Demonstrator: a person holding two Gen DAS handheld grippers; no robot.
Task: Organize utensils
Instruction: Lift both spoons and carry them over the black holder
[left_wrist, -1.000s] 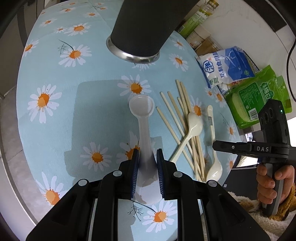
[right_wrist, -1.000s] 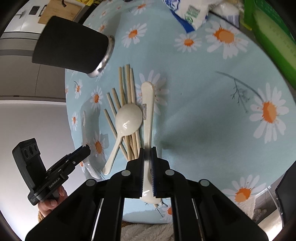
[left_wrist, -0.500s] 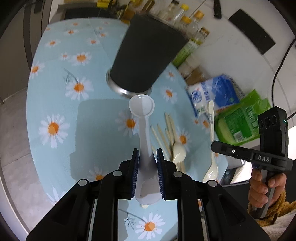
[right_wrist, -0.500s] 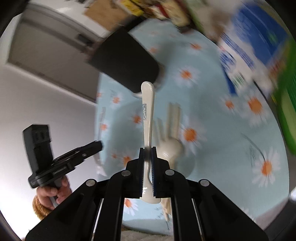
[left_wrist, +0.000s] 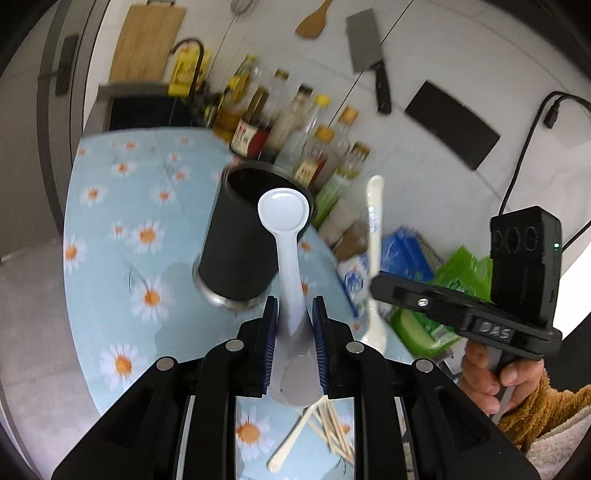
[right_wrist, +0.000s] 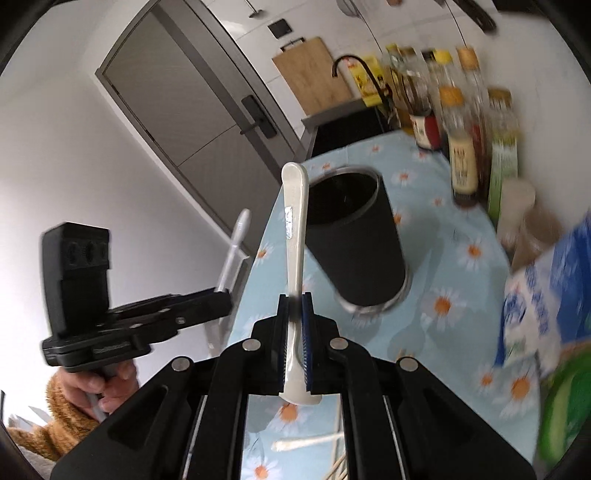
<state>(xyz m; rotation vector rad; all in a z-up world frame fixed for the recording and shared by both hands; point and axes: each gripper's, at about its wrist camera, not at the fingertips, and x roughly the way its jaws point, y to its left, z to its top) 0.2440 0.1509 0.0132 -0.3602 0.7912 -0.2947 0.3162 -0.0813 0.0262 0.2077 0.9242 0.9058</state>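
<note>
Left wrist view: the left tongs are closed on the handle of a pale grey spoon, its round bowl out ahead, in line with the open mouth of the black utensil holder. The holder stands upright on the daisy-print bench, near the far edge where the sauce bottles are lined up. Off to the right, a hand carries the right tongs, clamped on a cream spoon that points upward. Beneath the left tongs, near the bench's near edge, chopsticks and another spoon lie flat (partly hidden by the tool).

Right wrist view: the right tongs are pinched nearly shut on the cream spoon, handle end out ahead and beside the holder's rim. At left, over the bench's side edge, the left tongs grip the grey spoon (edge-on here). A spoon lies on the bench below.
</note>
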